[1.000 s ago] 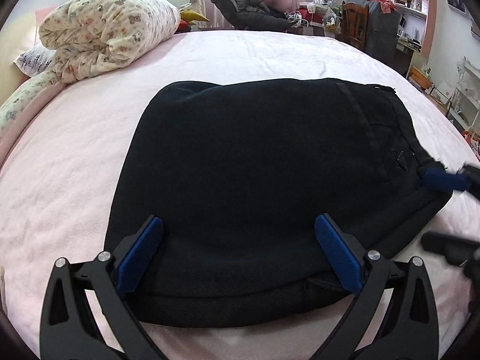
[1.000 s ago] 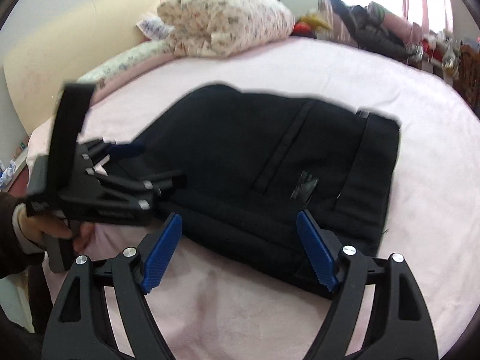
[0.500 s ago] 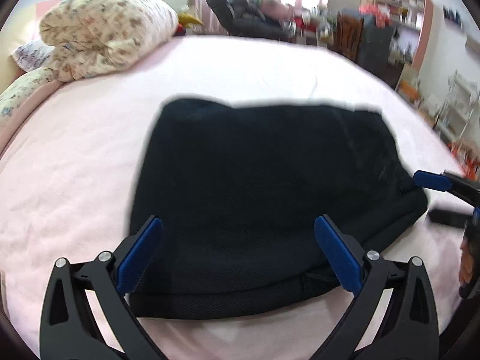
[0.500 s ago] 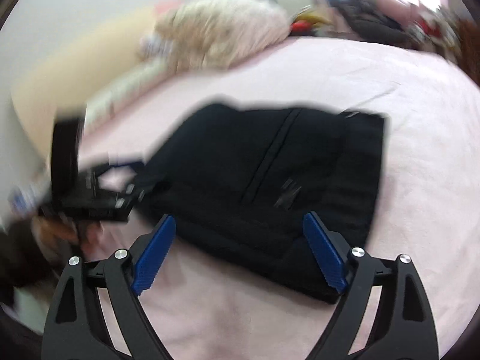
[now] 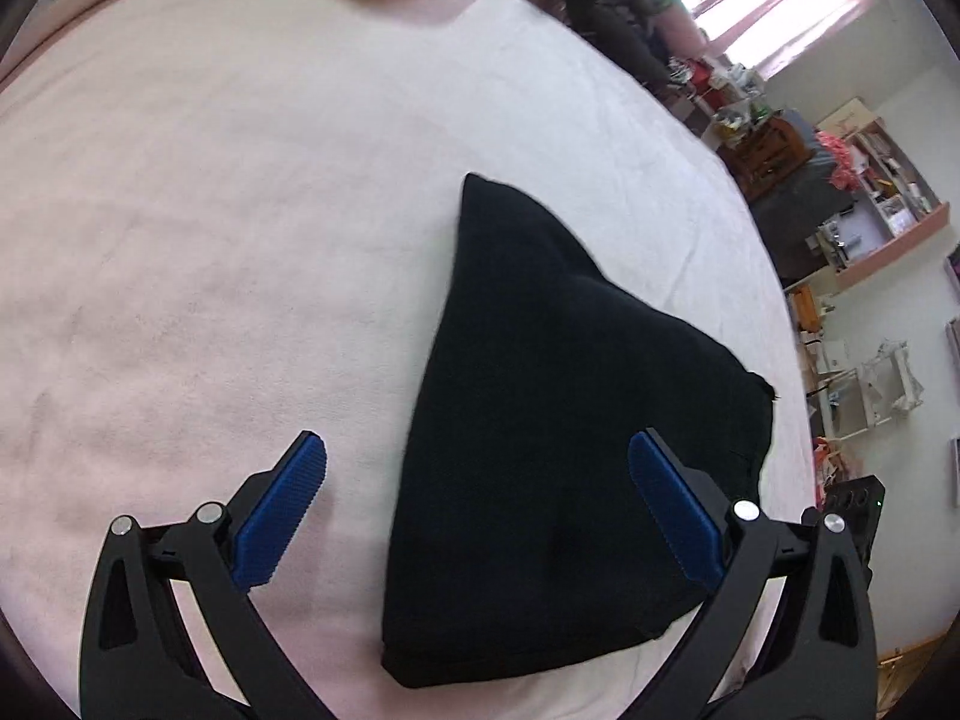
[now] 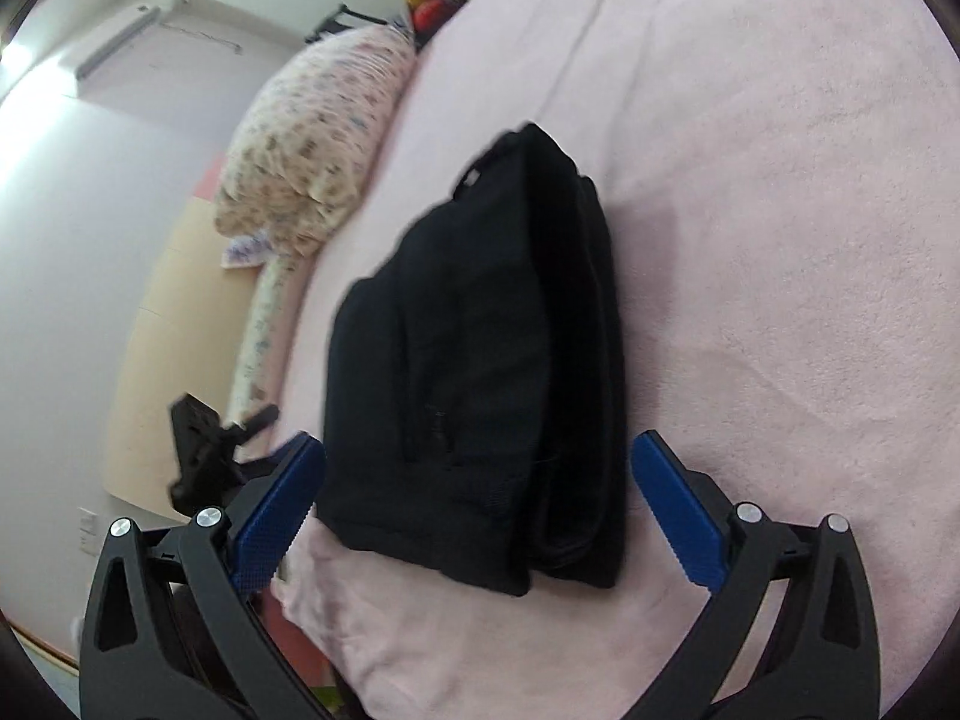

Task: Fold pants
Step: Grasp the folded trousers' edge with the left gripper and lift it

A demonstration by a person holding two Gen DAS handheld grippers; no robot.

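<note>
The black pants (image 5: 570, 450) lie folded into a compact bundle on the pink bed (image 5: 240, 210). My left gripper (image 5: 477, 444) hovers above their near end, jaws wide apart and touching nothing. In the right wrist view the pants (image 6: 480, 330) show stacked layers along their right side. My right gripper (image 6: 477, 443) hangs over the near end of the bundle with its jaws opening; the cloth lies below them and the pads do not press on it. The left gripper's black body (image 6: 204, 450) shows at the left, off the bed's edge.
A rolled floral quilt (image 6: 312, 144) lies along the head of the bed (image 6: 780, 240). A chair piled with clothes (image 5: 612, 18) and cluttered shelves (image 5: 888, 204) stand beyond the bed. The bed's near edge drops off at the lower left of the right wrist view.
Both wrists have rolled, so the pants now look upright and tilted in each view. Both grippers have drawn apart and back from the bundle. The right jaws stand wider.
</note>
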